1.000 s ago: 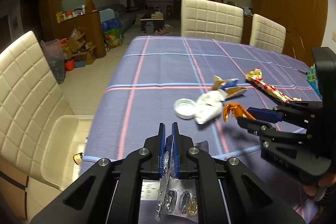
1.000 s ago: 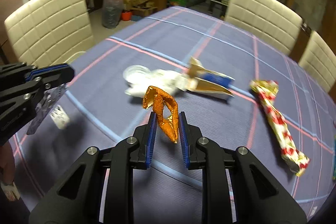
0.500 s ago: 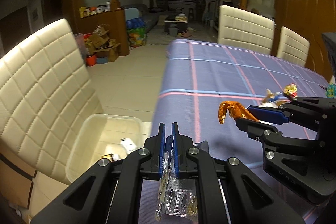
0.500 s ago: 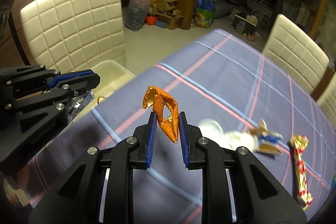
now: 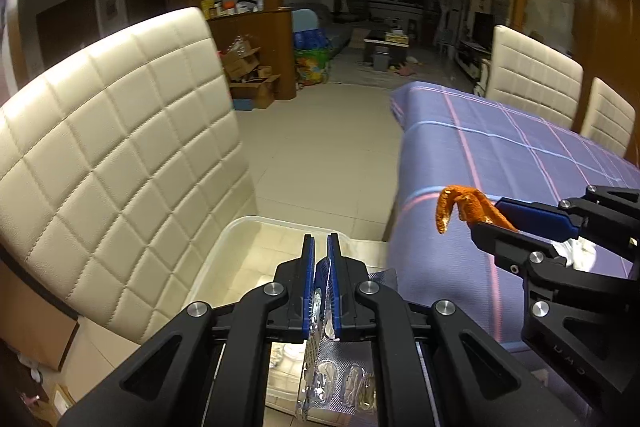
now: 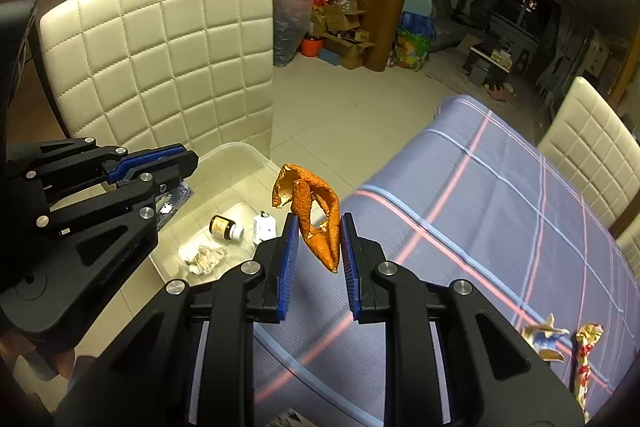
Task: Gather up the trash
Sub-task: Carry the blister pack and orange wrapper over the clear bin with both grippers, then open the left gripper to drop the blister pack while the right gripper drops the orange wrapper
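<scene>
Desk (image 6: 500,227) edge with bin (image 6: 236,163) on the floor beside it, holding a bottle (image 6: 226,228). Left tool (image 5: 320,259), over the bin, grips a blister pack (image 5: 340,383); right tool (image 6: 319,243), at the desk edge, grips orange peel (image 6: 316,215).

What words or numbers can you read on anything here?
None can be read for sure.
Embossed letters on the left gripper: too faint to read.
Yellow label on the brown bottle in the plastic bin: too small.
Blister pack: no print visible.
</scene>
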A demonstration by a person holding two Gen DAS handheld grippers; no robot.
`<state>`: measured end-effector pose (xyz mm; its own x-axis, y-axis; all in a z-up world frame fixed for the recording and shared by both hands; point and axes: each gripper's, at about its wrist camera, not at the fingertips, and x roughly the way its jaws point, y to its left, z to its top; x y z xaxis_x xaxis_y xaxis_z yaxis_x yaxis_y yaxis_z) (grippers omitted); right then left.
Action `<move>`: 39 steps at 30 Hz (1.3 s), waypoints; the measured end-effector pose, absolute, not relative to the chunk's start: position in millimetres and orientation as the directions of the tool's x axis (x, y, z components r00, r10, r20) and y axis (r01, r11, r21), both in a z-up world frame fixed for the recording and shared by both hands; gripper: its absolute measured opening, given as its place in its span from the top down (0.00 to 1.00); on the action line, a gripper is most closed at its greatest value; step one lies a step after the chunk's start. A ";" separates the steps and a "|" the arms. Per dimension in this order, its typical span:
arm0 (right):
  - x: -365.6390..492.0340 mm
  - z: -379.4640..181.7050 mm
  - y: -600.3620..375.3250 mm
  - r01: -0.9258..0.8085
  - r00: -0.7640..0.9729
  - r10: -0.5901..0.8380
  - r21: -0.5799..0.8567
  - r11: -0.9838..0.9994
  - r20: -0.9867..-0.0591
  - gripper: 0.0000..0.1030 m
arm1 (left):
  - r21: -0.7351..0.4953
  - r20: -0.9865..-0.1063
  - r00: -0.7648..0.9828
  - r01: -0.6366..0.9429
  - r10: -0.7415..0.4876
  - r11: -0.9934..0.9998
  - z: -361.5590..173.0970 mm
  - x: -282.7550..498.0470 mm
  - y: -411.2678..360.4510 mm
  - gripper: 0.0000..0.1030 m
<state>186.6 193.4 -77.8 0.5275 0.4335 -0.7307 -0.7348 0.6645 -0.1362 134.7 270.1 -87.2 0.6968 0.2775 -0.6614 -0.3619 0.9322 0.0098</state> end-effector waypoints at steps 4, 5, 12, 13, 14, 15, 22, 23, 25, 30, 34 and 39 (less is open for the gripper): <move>190.5 -79.5 210.2 -0.737 0.514 0.432 -0.125 0.664 -0.741 0.78 | 0.011 -0.653 0.693 -0.396 0.306 0.918 -86.1 134.0 286.8 0.93; 191.0 -79.7 212.9 -0.737 0.514 0.430 -0.125 0.664 -0.742 0.78 | 0.008 -0.653 0.690 -0.406 0.312 0.914 -85.8 134.0 291.8 0.93; 193.5 -80.8 236.8 -0.739 0.513 0.420 -0.135 0.660 -0.748 0.78 | 0.004 -0.640 0.689 -0.441 0.341 0.897 -84.0 135.1 314.3 0.93; 193.4 -81.1 239.0 -0.738 0.513 0.419 -0.136 0.661 -0.749 0.78 | 0.004 -0.639 0.687 -0.445 0.345 0.895 -84.0 135.4 316.3 0.93; 193.8 -80.9 241.9 -0.738 0.514 0.418 -0.138 0.661 -0.750 0.78 | 0.004 -0.637 0.687 -0.450 0.349 0.893 -84.0 135.5 319.0 0.93; 194.5 -80.7 245.5 -0.737 0.515 0.416 -0.140 0.661 -0.750 0.78 | 0.004 -0.635 0.687 -0.453 0.353 0.891 -83.7 135.1 320.7 0.93; 197.1 -81.9 268.7 -0.738 0.517 0.412 -0.148 0.658 -0.750 0.78 | 0.008 -0.637 0.676 -0.475 0.371 0.880 -87.0 134.7 336.7 0.93; 197.5 -82.3 271.1 -0.738 0.517 0.411 -0.148 0.658 -0.751 0.78 | 0.008 -0.639 0.672 -0.481 0.374 0.877 -88.0 134.6 339.5 0.93; 199.0 -84.5 276.7 -0.739 0.511 0.410 -0.142 0.659 -0.755 0.78 | 0.006 -0.645 0.665 -0.488 0.377 0.873 -89.1 134.8 343.4 0.93; 201.6 -89.3 286.8 -0.741 0.498 0.407 -0.132 0.658 -0.766 0.78 | 0.000 -0.661 0.647 -0.506 0.380 0.862 -94.2 136.0 354.8 0.93; 202.0 -88.7 292.0 -0.744 0.497 0.408 -0.134 0.655 -0.766 0.78 | -0.004 -0.670 0.632 -0.528 0.390 0.849 -98.4 136.3 363.5 0.93; 202.2 -85.1 295.4 -0.740 0.507 0.412 -0.138 0.658 -0.757 0.78 | -0.009 -0.696 0.614 -0.524 0.371 0.852 -103.5 137.0 368.8 0.91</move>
<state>202.2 295.4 -85.1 0.5074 0.4119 -0.7569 -0.7405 0.6576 -0.1385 137.0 368.8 -103.5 0.6143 0.3710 -0.6964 -0.5241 0.8516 -0.0086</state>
